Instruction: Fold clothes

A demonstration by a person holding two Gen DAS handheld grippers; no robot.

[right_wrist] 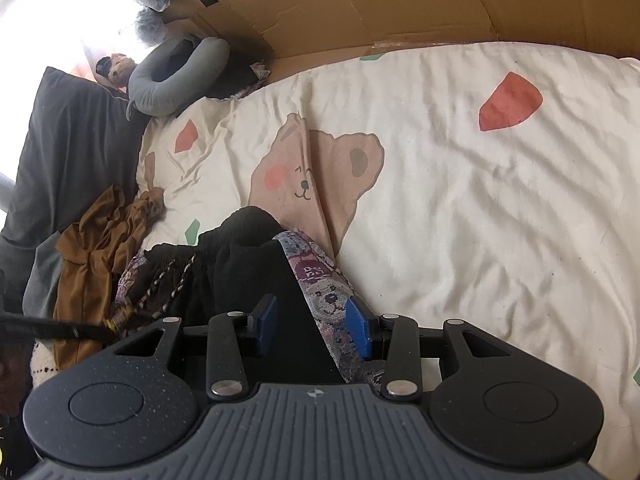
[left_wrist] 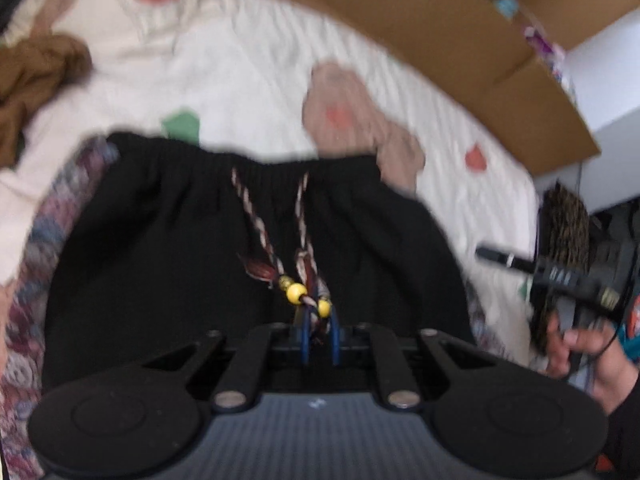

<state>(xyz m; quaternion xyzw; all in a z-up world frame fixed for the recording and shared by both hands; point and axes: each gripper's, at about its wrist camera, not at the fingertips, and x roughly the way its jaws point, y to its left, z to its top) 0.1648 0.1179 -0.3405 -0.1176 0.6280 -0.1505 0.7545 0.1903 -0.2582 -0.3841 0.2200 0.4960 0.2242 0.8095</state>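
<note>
Brown garment: crumpled heap on the far left of the bed, against a dark pillow; not flat, not folded.

Black shorts: spread on the bedsheet near the middle, waistband on the far side, patterned cloth showing along both side edges.

Drawstring: two braided cords with yellow beads running from the waistband toward the near edge.

Left gripper: clenched, its blue fingers nearly together on the drawstring ends just below the beads. The view is blurred, so how firm the grip is cannot be told.

Right gripper: released, blue fingers apart, straddling the black cloth and its patterned edge; whether the pads touch the cloth I cannot tell.

Right hand: seen at the right edge of the left view, wrapped round the other tool's handle.

Risk, cords: pulling on the cords alone could cinch and bunch the waistband instead of moving the shorts.

Risk, beads: thin cords may slip from the fingers, catching at the beads.

Risk, right side: closing on one layer only could skew any fold.
</note>
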